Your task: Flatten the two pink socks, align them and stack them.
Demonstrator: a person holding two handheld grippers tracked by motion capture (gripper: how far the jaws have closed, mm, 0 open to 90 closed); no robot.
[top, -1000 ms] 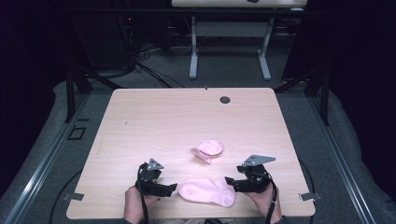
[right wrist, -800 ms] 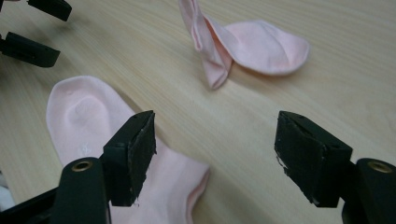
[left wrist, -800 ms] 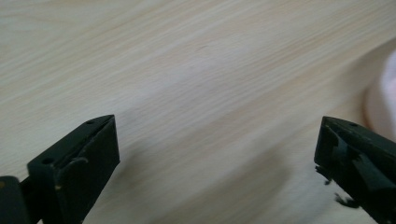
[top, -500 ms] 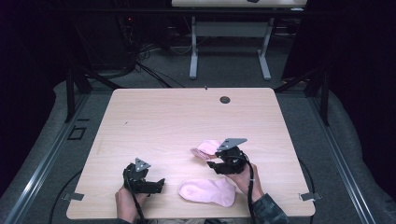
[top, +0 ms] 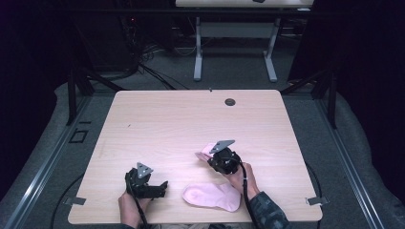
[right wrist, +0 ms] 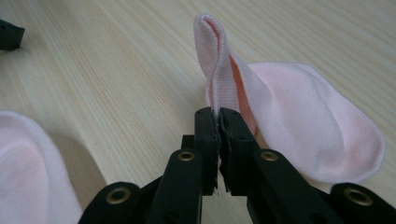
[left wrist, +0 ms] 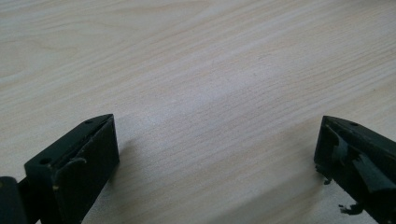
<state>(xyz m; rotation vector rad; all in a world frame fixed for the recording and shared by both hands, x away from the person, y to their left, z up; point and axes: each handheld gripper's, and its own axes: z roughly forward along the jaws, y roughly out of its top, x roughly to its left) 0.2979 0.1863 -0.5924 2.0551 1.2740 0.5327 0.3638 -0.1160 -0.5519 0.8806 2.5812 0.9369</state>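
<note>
Two pink socks lie on the wooden table [top: 157, 124]. The farther sock [top: 205, 150] [right wrist: 299, 126] has its ribbed cuff pinched upright by my right gripper [top: 211, 157] [right wrist: 217, 114]. Those jaws have just been closing and now stand shut on the cuff, with the rest of the sock on the wood. The nearer sock [top: 212, 196] [right wrist: 23, 172] lies flat by the front edge, touched by neither gripper. To its left, my left gripper [top: 161, 188] [left wrist: 217, 140] rests low over bare wood, jaws wide open with nothing between them.
A small dark round grommet [top: 230, 102] sits near the table's far edge. A white-legged table frame [top: 234, 52] and cables stand on the floor behind. In the right gripper view, a jaw of the left gripper [right wrist: 9, 35] appears at the top left.
My right gripper left the nearer sock, moved up and left to the farther sock, and closed on its cuff. My left gripper drew a little left, away from the nearer sock.
</note>
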